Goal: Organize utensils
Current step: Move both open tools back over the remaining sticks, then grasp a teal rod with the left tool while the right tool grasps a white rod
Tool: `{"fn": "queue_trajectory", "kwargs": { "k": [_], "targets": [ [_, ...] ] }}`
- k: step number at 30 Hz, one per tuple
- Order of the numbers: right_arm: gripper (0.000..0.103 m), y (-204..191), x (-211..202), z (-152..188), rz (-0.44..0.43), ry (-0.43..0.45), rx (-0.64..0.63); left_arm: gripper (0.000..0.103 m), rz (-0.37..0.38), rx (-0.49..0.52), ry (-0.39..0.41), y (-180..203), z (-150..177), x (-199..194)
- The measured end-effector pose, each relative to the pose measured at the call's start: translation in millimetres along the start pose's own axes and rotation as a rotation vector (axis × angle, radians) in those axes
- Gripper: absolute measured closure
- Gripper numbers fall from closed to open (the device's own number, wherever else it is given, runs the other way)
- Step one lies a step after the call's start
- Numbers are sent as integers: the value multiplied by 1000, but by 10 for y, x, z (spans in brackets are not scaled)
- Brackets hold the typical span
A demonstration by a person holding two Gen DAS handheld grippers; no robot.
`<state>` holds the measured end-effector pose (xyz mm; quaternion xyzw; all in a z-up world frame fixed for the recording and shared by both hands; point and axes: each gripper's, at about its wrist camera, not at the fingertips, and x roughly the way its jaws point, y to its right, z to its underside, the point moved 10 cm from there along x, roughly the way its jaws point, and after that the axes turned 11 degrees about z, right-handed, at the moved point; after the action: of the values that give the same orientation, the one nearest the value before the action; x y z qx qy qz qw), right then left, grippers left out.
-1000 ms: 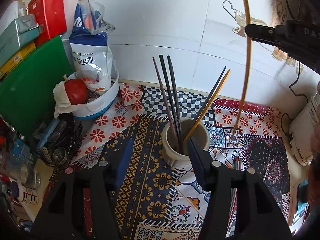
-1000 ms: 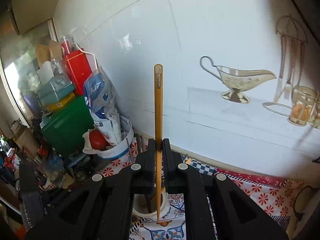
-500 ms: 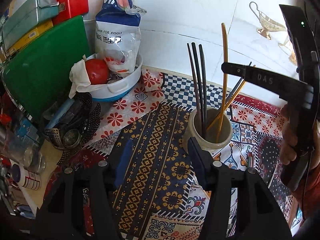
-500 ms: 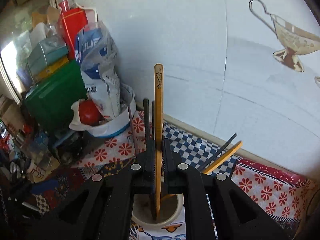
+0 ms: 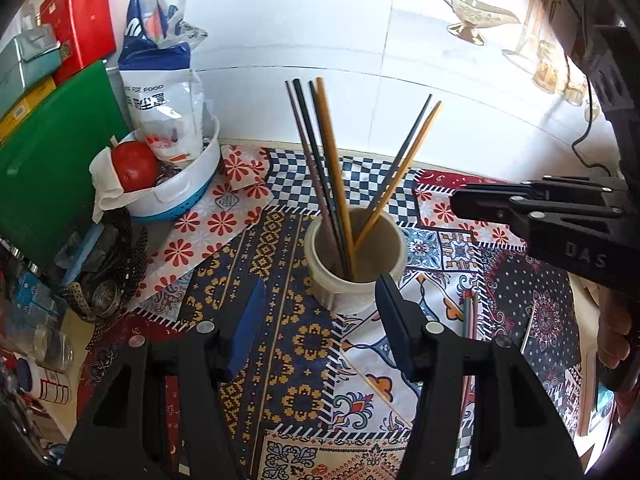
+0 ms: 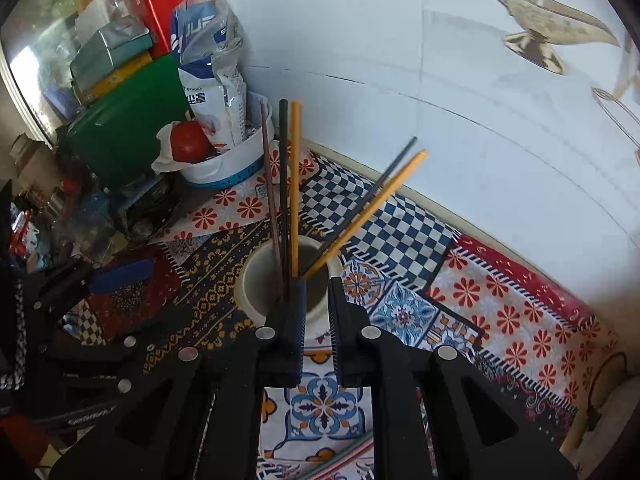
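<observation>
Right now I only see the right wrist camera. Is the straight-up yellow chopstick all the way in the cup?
Observer: Yes. The left wrist view looks into the cup, and the yellow chopstick reaches deep inside.
Operator: Is my right gripper touching it?
Observer: No. From the side, the right gripper sits off to the cup's right. Its jaws have just been opening, and nothing is between them.
Operator: I count five chopsticks in the cup. Right?
Observer: Six. A second black chopstick stands in the upright bunch, hidden in your view.
</observation>
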<state>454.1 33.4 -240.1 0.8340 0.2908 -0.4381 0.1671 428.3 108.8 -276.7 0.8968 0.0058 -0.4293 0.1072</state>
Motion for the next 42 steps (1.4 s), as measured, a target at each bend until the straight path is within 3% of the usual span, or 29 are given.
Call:
{"fn": "queue_trajectory", "kwargs": {
  "k": [5, 12, 17, 22, 25, 29, 42],
  "targets": [
    [79, 313, -200, 372, 68, -10, 65, 47, 43, 58, -26, 263, 29, 108],
    [79, 840, -112, 1201, 142, -150, 224, 47, 99, 116, -105, 621, 202, 403],
    [79, 1113, 49, 1913, 176, -279, 350, 47, 140, 177, -200, 861, 489, 691],
    [79, 1095, 128, 2360, 179, -351, 416, 48, 196, 178, -327, 1007, 871, 999],
    [79, 1020, 181, 2504, 169, -376, 435, 56, 230, 176, -397, 1105, 1095, 1144],
    [78, 933, 222, 2558, 168, -383, 418, 57, 249, 178, -457, 1190, 1279, 1246],
    [75, 859, 294, 2407, 184, -339, 336, 57, 240, 239, -449, 1338, 1317, 1360]
  ]
}}
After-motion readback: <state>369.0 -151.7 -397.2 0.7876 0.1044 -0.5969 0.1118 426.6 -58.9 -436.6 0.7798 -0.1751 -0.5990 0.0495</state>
